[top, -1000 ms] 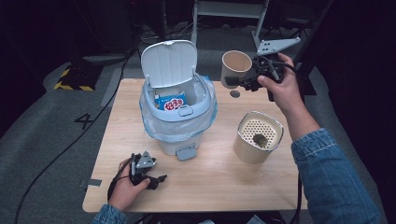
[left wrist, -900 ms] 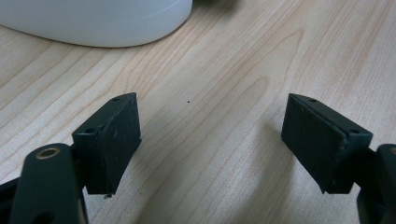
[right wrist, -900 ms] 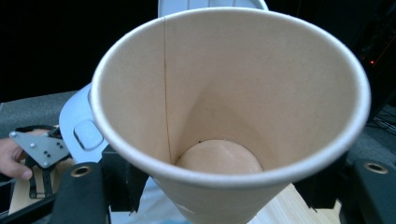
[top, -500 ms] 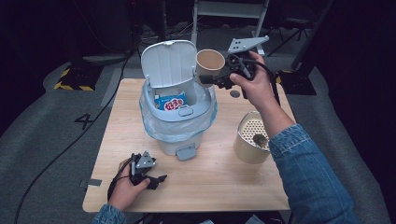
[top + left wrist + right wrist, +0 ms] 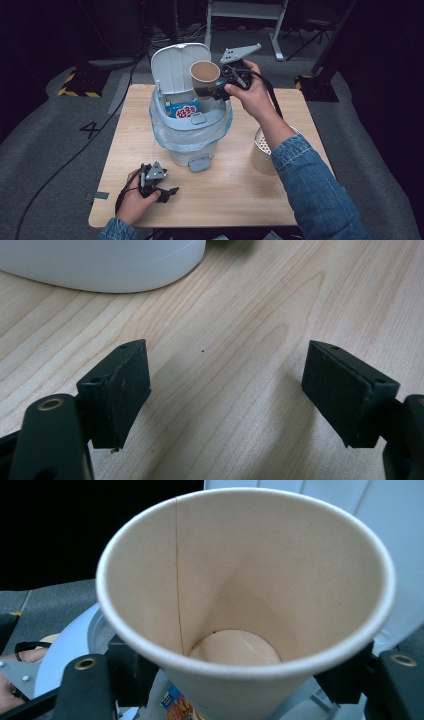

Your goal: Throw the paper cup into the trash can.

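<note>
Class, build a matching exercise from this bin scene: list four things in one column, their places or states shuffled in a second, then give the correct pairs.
Things:
1. paper cup
2. bin lid
3. left gripper
4. perforated beige container

Places or states:
A. standing open, upright
B. on the table by the right forearm
C. clamped in the right gripper above the bin
D. resting on the table, jaws apart

Pairs: 1-C, 2-A, 3-D, 4-B

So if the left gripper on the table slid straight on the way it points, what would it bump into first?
Probably the rounded white plastic base of the bin: the open left gripper faces bare light wooden table up to it, though depth is unclear.
</note>
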`<state>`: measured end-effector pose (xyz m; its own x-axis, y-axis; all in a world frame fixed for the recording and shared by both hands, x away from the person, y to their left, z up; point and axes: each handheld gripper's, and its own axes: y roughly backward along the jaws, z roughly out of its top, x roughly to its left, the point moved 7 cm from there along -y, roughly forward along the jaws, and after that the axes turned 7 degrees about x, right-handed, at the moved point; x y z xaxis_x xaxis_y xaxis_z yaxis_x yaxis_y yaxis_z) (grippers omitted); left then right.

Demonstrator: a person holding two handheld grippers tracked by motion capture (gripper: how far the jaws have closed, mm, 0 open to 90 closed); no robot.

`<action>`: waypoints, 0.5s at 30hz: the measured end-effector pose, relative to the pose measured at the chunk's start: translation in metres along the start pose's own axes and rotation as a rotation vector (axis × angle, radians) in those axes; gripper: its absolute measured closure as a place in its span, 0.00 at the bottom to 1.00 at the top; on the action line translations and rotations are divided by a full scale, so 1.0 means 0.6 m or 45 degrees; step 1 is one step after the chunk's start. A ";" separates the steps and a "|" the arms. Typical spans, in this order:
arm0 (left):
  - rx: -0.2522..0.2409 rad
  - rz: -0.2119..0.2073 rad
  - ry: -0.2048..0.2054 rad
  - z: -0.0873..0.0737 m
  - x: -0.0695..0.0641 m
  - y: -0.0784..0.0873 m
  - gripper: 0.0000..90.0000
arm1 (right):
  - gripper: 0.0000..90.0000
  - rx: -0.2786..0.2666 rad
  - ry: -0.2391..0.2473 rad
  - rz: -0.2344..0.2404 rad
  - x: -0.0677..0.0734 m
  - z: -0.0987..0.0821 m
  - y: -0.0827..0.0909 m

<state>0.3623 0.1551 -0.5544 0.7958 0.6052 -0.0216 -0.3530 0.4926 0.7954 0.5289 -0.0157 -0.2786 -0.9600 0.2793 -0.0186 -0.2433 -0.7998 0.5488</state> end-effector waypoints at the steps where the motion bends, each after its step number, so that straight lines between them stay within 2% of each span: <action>1: 0.000 0.000 0.000 0.000 0.000 0.000 0.22 | 0.33 0.007 -0.001 0.006 0.001 -0.001 -0.004; 6: 0.001 0.000 -0.002 0.000 0.000 0.000 0.22 | 0.33 0.050 0.005 0.009 0.008 -0.006 -0.024; 7: 0.001 0.004 -0.004 0.000 0.000 0.000 0.22 | 0.33 0.079 0.010 0.004 0.009 -0.010 -0.032; 13: 0.001 0.001 -0.002 0.000 0.000 0.000 0.22 | 0.33 0.116 0.004 -0.016 0.009 -0.016 -0.043; 15: 0.001 0.000 -0.002 0.000 0.000 0.000 0.22 | 0.33 0.149 -0.001 -0.019 0.009 -0.021 -0.048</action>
<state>0.3626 0.1551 -0.5544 0.7965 0.6043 -0.0206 -0.3528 0.4921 0.7959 0.5293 0.0022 -0.3051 -0.9564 0.2908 -0.0269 -0.2394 -0.7282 0.6421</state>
